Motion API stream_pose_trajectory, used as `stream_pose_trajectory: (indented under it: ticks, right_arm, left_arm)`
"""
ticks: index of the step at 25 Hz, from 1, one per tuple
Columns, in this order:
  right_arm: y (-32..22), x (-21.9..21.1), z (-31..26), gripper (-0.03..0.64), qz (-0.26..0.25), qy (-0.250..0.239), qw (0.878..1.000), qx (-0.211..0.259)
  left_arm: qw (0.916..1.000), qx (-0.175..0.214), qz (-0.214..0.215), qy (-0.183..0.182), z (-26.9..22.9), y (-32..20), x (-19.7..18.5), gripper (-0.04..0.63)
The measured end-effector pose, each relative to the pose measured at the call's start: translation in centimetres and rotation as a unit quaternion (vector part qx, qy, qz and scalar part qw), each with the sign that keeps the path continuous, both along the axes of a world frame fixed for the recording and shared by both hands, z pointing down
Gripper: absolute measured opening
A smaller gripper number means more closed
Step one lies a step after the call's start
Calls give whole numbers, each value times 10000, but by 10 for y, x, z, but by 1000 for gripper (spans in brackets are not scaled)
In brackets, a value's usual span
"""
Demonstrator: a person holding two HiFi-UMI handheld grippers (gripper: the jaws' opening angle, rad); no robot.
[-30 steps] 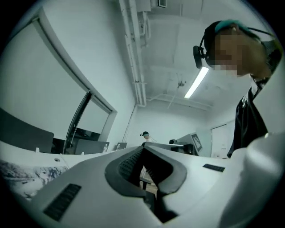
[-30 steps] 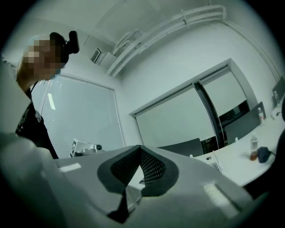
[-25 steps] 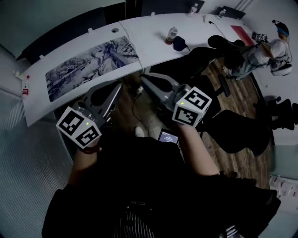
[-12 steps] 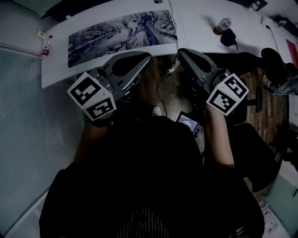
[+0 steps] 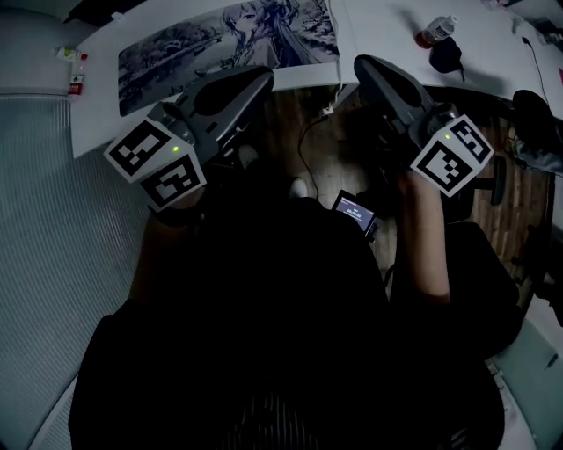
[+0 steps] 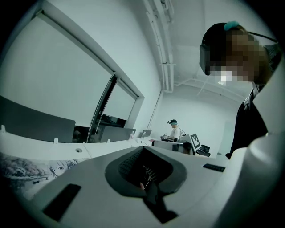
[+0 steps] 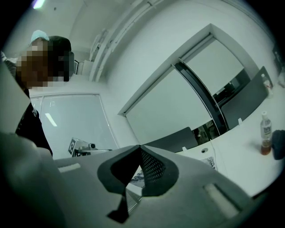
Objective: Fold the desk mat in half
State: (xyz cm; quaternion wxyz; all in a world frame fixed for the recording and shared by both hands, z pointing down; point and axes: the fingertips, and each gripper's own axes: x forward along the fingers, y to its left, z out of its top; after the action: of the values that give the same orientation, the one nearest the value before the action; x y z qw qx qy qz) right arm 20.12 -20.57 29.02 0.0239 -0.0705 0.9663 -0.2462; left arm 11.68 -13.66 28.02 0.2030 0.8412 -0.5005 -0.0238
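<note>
Desk mat lies flat just beyond left gripper and right gripper, jaws together, empty.

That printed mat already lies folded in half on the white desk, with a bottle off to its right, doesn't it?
Not folded. The head view shows the mat spread out flat, its whole print facing up, on the white desk. The bottle does stand off to its right, as you say.
</note>
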Motion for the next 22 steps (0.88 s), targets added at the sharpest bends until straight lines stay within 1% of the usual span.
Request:
stream_pose_trajectory:
  ticks: [2,4,6,8,10,12,14,17,20,22]
  right_arm:
    - [-11,1,6,3,115,26,9999,-37]
    - [-22,-1,12,3,226,90,9997,-46]
    - [-31,2,18,3,364,189,9991,-39]
    - [-44,5,25,3,550,310,9980,-90]
    - [-59,-1,27,3,728,295,9967,-177]
    - [-71,-10,23,3,821,137,9962,-271]
    - [-82,-22,23,3,883,44,9955,-339]
    - [-90,-37,29,3,1066,226,9934,-370]
    - [-99,-51,30,3,1345,483,9891,-345]
    - [-110,-61,28,3,1565,606,9852,-359]
  left_arm:
    - [10000,18,58,-4,1,-12,-2,6]
    - [9996,104,237,-115,1,-31,2,6]
    - [9979,207,546,-282,3,-48,12,6]
    - [9953,263,873,-334,8,-62,17,6]
    - [9931,254,1118,-249,13,-79,8,6]
    - [9910,172,1317,-132,19,-95,-5,6]
    - [9884,52,1511,-139,25,-107,-18,6]
    - [9834,-53,1805,-168,34,-122,-35,6]
    - [9762,-29,2165,-83,36,-140,-56,6]
    - [9732,9,2298,-11,36,-154,-71,6]
